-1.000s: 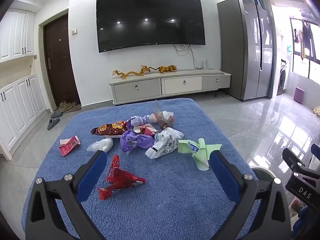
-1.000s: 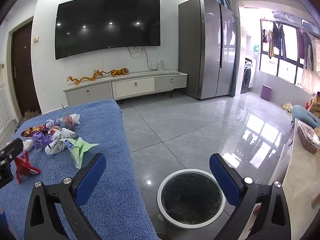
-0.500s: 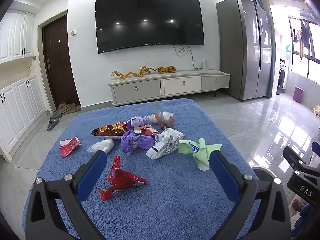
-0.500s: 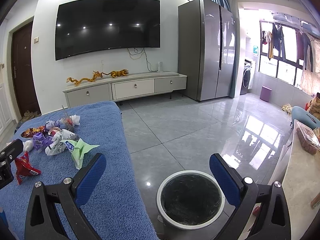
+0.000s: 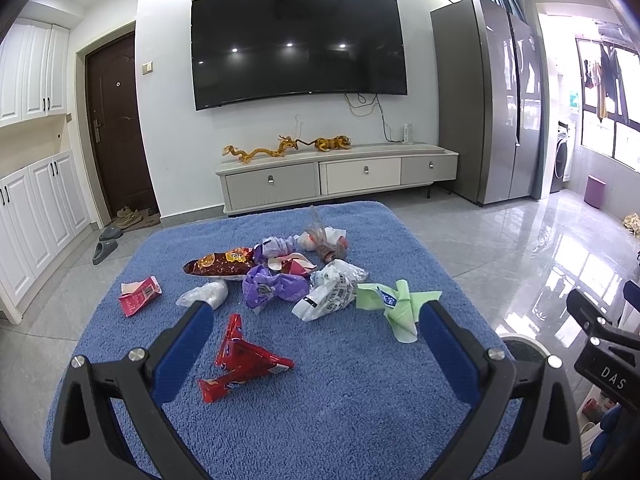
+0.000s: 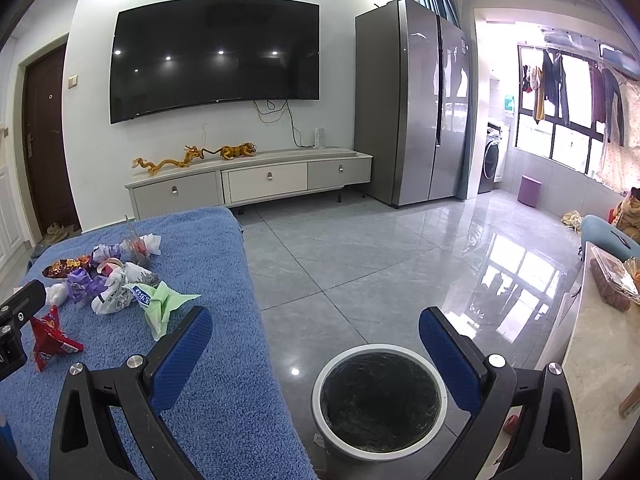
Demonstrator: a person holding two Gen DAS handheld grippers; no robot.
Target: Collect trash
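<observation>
Both hand-held grippers spread wide, empty — trash uncollected on the blue-towelled surface point(image 5: 360, 400).

Left hand-held gripper point(image 5: 312, 332) hovers above the surface, jaws fully apart, nothing between them; red wrapper point(image 5: 244, 360) lies nearest, at 11 o'clock from its base. Green wrapper point(image 5: 396, 304) at 1 o'clock, main wrapper pile point(image 5: 280, 272) at 12. Right hand-held gripper point(image 6: 316, 338) equally wide — holding nothing, over the floor, bin point(image 6: 378, 396) directly below.

Bin point(image 5: 520, 344) mostly hidden behind left tool's finger point(image 5: 452, 356).
</observation>
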